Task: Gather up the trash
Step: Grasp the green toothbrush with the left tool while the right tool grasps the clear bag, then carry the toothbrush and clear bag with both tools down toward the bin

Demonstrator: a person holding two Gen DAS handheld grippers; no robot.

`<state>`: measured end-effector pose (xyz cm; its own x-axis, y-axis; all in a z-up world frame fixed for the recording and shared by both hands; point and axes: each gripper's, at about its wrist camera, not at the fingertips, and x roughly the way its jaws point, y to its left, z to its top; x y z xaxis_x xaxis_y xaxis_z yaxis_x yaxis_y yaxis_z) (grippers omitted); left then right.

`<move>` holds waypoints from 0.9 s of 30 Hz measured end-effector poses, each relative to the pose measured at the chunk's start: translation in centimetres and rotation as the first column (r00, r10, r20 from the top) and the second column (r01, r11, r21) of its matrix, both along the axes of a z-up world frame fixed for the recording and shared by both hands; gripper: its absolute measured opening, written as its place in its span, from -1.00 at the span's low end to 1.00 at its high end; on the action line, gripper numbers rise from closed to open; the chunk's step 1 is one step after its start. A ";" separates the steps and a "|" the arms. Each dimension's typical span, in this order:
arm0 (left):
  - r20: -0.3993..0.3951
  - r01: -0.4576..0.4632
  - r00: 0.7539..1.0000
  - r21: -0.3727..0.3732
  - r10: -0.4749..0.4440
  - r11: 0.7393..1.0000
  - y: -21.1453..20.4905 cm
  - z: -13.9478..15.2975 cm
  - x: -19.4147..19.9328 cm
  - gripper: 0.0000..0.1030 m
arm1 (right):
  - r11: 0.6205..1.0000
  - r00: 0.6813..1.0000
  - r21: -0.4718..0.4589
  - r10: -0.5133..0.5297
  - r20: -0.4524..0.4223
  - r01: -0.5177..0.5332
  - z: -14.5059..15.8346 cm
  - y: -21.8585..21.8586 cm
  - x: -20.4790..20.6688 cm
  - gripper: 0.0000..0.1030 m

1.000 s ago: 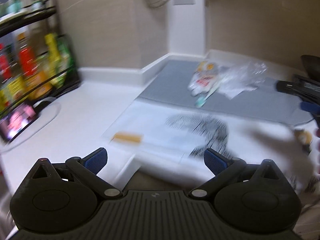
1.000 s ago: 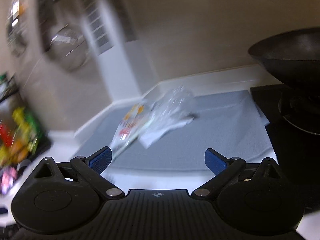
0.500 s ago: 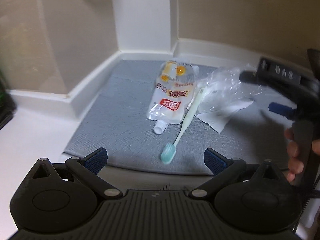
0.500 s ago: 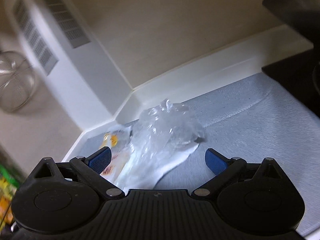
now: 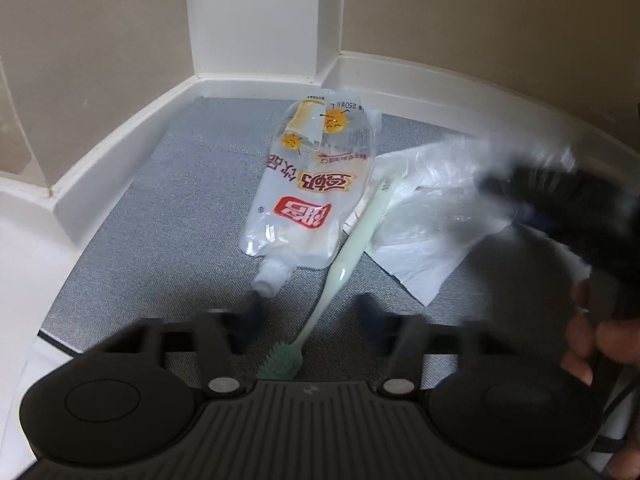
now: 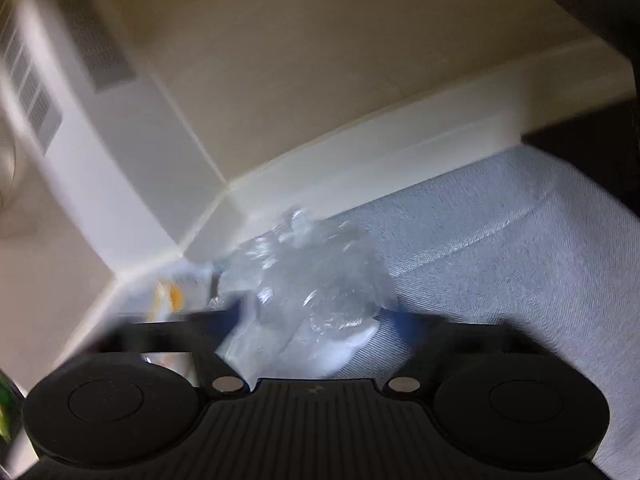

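Blue pads on the left gripper are closing around the pale green toothbrush, whose handle passes between them; the blur hides whether they press on it already. The brush lies with its bristle head toward the camera and its handle resting partly on the drink pouch, so I judge that a grip low on the handle lifts it without dragging the pouch.

The right gripper is also closing, with the crumpled clear plastic wrap between its jaws; contact is not clear there either. The wrap sits on a white paper sheet, just beside the brush. In the left view the right gripper appears as a dark blur held by a hand.

All this trash lies on the grey mat, near the white raised edge in the counter corner. That edge closes the far side; the open room is upward and back toward the person.
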<state>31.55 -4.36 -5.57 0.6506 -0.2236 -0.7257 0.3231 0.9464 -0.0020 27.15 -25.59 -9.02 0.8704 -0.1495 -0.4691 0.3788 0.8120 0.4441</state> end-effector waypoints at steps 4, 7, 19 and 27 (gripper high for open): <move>-0.074 -0.012 0.997 -0.088 0.005 0.996 2.3 0.7 -0.6 -0.79 | 0.999 0.995 0.012 -0.051 0.090 0.050 0.8 -0.7 -1.9 -0.84; -0.038 0.001 0.999 -0.068 -0.004 0.998 3.5 1.5 -2.7 -0.79 | 0.998 0.982 -0.027 -0.046 0.184 0.052 2.1 -0.2 -3.4 -0.85; -0.002 -0.038 0.999 0.002 0.038 0.999 7.8 2.0 -9.3 -0.94 | 0.994 0.947 -0.104 0.010 0.322 0.025 5.2 1.6 -9.9 -0.85; 0.068 -0.053 0.996 -0.080 0.059 0.995 8.5 4.4 -13.7 -0.94 | 0.979 0.931 -0.187 0.141 0.336 -0.080 6.7 3.1 -16.4 -0.85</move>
